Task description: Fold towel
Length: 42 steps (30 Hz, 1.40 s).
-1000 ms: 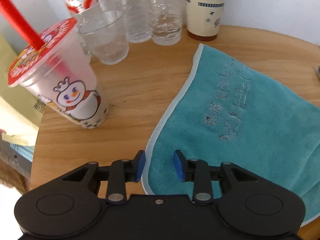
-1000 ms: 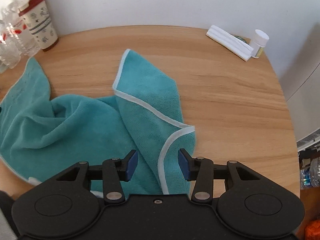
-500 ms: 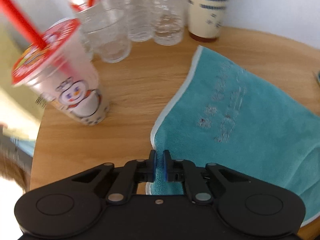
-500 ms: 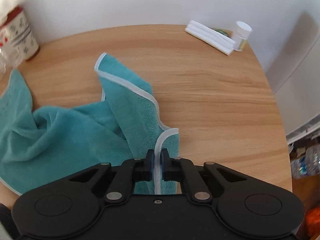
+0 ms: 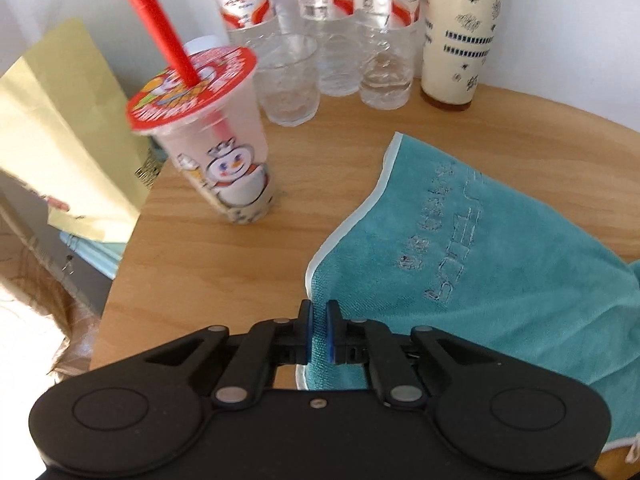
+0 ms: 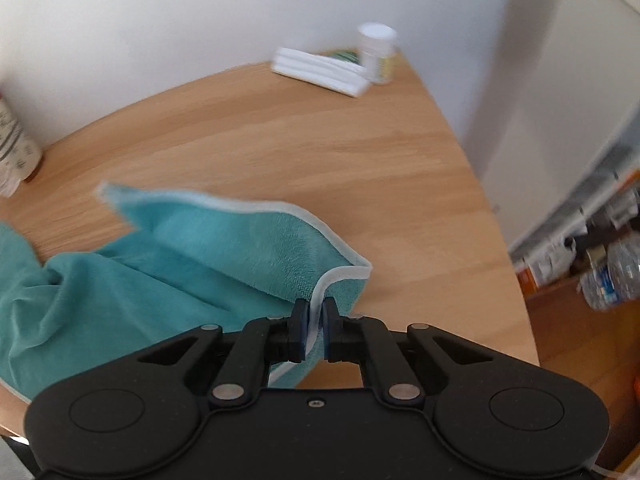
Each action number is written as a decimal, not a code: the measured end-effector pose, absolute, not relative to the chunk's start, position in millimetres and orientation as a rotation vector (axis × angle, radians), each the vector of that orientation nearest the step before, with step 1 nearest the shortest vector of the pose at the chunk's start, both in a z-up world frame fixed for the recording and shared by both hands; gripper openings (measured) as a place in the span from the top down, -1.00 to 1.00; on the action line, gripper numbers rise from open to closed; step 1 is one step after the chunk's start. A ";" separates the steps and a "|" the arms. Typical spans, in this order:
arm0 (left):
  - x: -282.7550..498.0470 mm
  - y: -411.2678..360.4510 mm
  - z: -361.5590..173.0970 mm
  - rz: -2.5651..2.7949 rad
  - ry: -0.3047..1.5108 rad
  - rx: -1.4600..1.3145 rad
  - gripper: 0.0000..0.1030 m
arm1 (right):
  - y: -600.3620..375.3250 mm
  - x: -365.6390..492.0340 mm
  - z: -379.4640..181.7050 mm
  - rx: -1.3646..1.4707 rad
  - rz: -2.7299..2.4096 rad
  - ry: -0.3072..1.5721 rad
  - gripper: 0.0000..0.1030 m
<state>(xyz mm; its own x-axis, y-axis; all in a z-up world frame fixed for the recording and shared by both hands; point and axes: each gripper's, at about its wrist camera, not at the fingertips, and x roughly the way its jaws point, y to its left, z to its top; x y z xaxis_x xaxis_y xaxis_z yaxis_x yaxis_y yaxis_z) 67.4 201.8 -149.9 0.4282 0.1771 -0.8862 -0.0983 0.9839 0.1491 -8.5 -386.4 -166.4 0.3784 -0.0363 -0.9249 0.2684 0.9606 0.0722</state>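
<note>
We've got both jaws clamped on the towel (image 5: 500, 264). Left gripper (image 5: 319, 330) pinches the pale-trimmed near corner, with the embroidered side facing up on the desk (image 5: 248, 256). Right gripper (image 6: 315, 328) pinches the other near corner (image 6: 340, 276), which is lifted and folded over, the cloth bunched up toward the left. Drink cup (image 5: 212, 136) with red straw sits just left of the towel, bottles (image 5: 348, 28) and a tumbler (image 5: 460, 32) behind it. White pill bottle (image 6: 378, 56) at the desk's far edge.
</note>
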 end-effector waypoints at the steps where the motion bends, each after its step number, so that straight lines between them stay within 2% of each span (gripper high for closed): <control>1: 64.2 202.2 -150.0 0.176 1.117 0.082 0.88 | -389.4 -10.8 -169.2 0.228 -0.202 1.172 0.86; 12: 27.5 206.8 -170.0 0.220 1.204 0.091 0.88 | -382.2 -39.5 -206.8 0.192 -0.275 1.248 0.82; 19: 15.9 206.2 -178.8 0.224 1.244 0.089 0.88 | -375.7 -33.9 -210.6 0.090 -0.273 1.240 0.76; 21: 13.7 206.7 -183.4 0.226 1.258 0.095 0.87 | -376.5 -33.8 -210.5 0.070 -0.278 1.237 0.60; 23: 11.9 205.8 -185.2 0.228 1.273 0.090 0.86 | -374.0 -33.3 -209.2 0.020 -0.280 1.231 0.25; 25: 12.6 207.4 -184.1 0.237 1.277 0.072 0.78 | -371.4 -33.3 -204.1 -0.027 -0.281 1.224 0.16; 26: 14.0 209.3 -183.3 0.242 1.283 0.054 0.62 | -371.8 -32.8 -199.1 -0.043 -0.279 1.213 0.12; 27: 15.3 212.5 -181.8 0.246 1.284 0.033 0.27 | -372.0 -32.2 -194.3 -0.048 -0.274 1.202 0.11; 29: 16.3 217.4 -173.6 0.276 1.247 0.035 0.02 | -370.1 -29.7 -182.2 -0.062 -0.255 1.177 0.06; 32: 22.5 214.2 -162.8 0.266 1.217 0.092 0.01 | -359.4 -21.5 -159.0 -0.099 -0.182 1.106 -0.02; 35: 32.8 212.3 -151.9 0.243 1.187 0.095 -0.15 | -338.1 -7.2 -136.4 -0.109 -0.033 1.034 -0.11; 37: 44.2 210.1 -145.0 0.222 1.152 0.102 -0.28 | -321.7 1.1 -131.4 -0.095 0.072 1.022 -0.14; 42: 75.6 205.4 -146.2 0.212 1.123 0.102 -0.32 | -263.6 25.6 -139.2 -0.142 0.289 1.011 -0.14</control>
<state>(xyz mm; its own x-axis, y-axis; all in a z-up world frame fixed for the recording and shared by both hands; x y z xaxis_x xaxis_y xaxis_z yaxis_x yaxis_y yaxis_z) 75.6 205.4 -146.2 0.4155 0.2200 -0.8826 -0.1175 0.9752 0.1877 25.6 -263.6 -139.2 0.4973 0.1723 -0.8503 -0.3030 0.9529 0.0159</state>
